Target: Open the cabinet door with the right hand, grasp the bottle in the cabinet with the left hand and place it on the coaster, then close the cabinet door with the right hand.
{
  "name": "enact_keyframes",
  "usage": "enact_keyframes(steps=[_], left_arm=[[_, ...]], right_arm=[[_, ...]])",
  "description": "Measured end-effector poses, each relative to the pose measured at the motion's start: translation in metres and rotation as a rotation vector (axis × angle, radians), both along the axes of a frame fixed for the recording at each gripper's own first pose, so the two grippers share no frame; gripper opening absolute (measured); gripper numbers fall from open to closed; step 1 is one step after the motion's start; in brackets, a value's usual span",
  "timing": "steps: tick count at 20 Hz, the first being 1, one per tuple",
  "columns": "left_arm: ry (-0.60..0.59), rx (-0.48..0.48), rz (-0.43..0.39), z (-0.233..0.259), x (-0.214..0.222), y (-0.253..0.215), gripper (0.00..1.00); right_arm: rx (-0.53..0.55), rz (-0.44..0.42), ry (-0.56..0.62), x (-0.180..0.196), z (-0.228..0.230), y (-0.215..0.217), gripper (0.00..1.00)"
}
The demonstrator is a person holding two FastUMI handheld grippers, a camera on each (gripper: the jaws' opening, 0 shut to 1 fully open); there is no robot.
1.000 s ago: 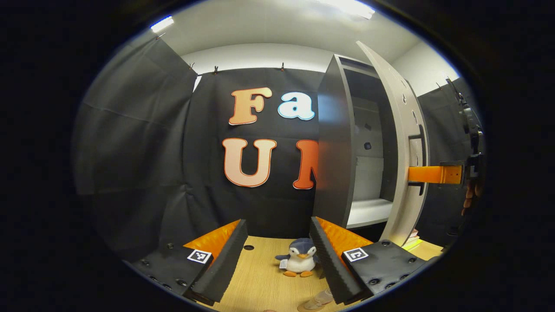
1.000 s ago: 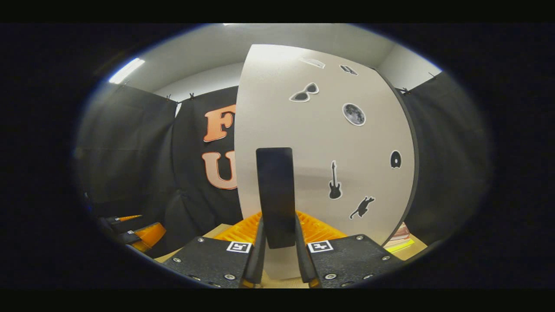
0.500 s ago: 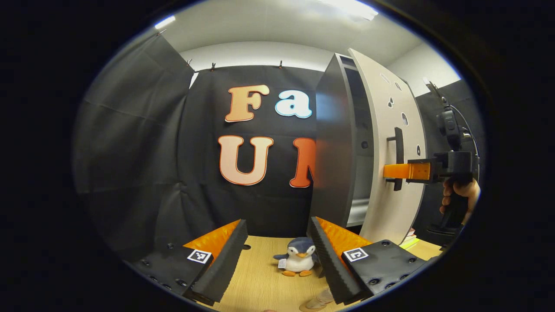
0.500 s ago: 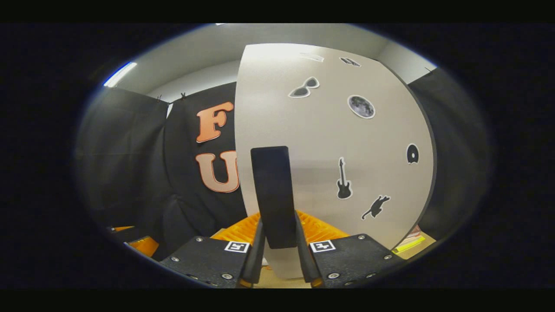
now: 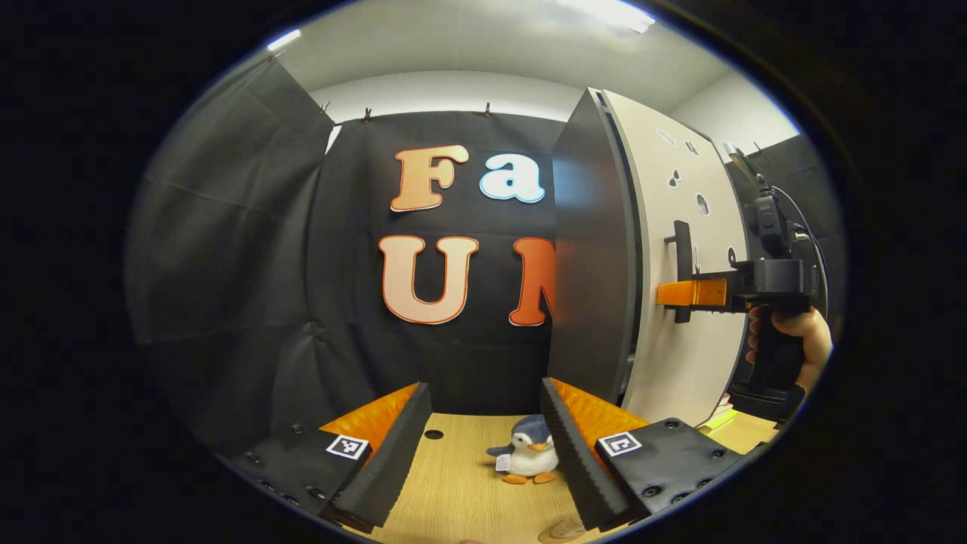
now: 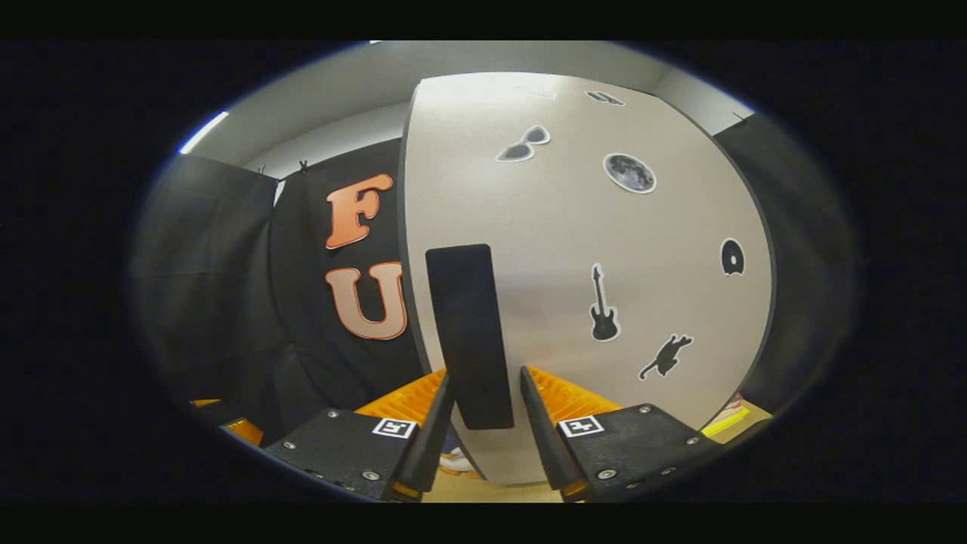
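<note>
Handle (image 6: 468,336) upright on cabinet door (image 6: 589,227), between right gripper (image 6: 483,423) fingers, slightly parted, not pressing. Left gripper (image 5: 483,453) wide apart, empty.

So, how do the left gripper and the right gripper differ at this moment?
The left gripper is open, nothing between its fingers; the right gripper has the door handle between its fingers, firm grip unclear. The left gripper hangs over the table; the right gripper is at the cabinet door.
</note>
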State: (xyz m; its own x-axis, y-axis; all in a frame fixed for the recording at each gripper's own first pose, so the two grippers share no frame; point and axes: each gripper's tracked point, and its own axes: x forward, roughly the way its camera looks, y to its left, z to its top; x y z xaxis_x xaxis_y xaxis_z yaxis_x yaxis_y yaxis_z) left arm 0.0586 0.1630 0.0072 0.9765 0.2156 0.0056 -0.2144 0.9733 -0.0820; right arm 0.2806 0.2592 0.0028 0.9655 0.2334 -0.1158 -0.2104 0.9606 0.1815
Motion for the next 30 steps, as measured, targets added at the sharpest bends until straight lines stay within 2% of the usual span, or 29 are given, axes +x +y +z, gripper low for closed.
enact_keyframes(steps=[2, 4, 8, 12, 13, 16, 19, 21, 22, 23, 24, 25, 30], left_arm=[[0.001, 0.000, -0.005, -0.001, 0.003, 0.001, 0.94], [0.006, -0.005, -0.008, -0.005, 0.003, 0.001, 0.94], [0.013, -0.008, 0.002, -0.009, 0.003, 0.008, 0.95], [0.018, -0.007, 0.014, -0.009, 0.001, 0.009, 0.95], [0.019, -0.006, 0.015, -0.009, 0.001, 0.008, 0.95], [0.021, 0.001, 0.022, -0.009, 0.002, 0.003, 0.95], [0.030, -0.005, 0.028, -0.010, 0.004, -0.007, 0.95], [0.030, -0.007, 0.031, -0.006, 0.005, -0.015, 0.95], [0.029, -0.002, 0.038, -0.005, 0.005, -0.018, 0.95], [0.026, 0.000, 0.043, -0.004, 0.004, -0.022, 0.95], [0.021, 0.000, 0.044, -0.001, 0.004, -0.027, 0.94], [0.018, -0.001, 0.047, 0.000, 0.004, -0.032, 0.95], [0.009, -0.001, 0.066, 0.006, 0.002, -0.052, 0.95]], right_arm=[[-0.002, -0.003, 0.004, 0.002, -0.001, 0.001, 0.61], [-0.005, -0.008, 0.005, 0.002, -0.004, 0.002, 0.66], [-0.021, -0.024, 0.017, 0.005, -0.011, 0.000, 0.76], [-0.058, -0.011, 0.018, 0.005, -0.014, 0.003, 0.80], [-0.056, 0.001, 0.028, 0.003, -0.017, 0.004, 0.87], [-0.065, -0.009, -0.012, -0.012, -0.009, -0.007, 0.92], [-0.089, -0.018, -0.034, -0.035, -0.003, -0.024, 0.93], [-0.089, -0.015, -0.036, -0.051, 0.000, -0.035, 0.89], [-0.086, -0.013, -0.038, -0.058, 0.001, -0.041, 0.93], [-0.085, -0.014, -0.037, -0.064, 0.002, -0.047, 0.93], [-0.085, -0.013, -0.035, -0.071, 0.002, -0.054, 0.89], [-0.084, -0.015, -0.035, -0.077, 0.004, -0.061, 0.93], [-0.095, -0.017, -0.041, -0.110, 0.006, -0.097, 0.93]])
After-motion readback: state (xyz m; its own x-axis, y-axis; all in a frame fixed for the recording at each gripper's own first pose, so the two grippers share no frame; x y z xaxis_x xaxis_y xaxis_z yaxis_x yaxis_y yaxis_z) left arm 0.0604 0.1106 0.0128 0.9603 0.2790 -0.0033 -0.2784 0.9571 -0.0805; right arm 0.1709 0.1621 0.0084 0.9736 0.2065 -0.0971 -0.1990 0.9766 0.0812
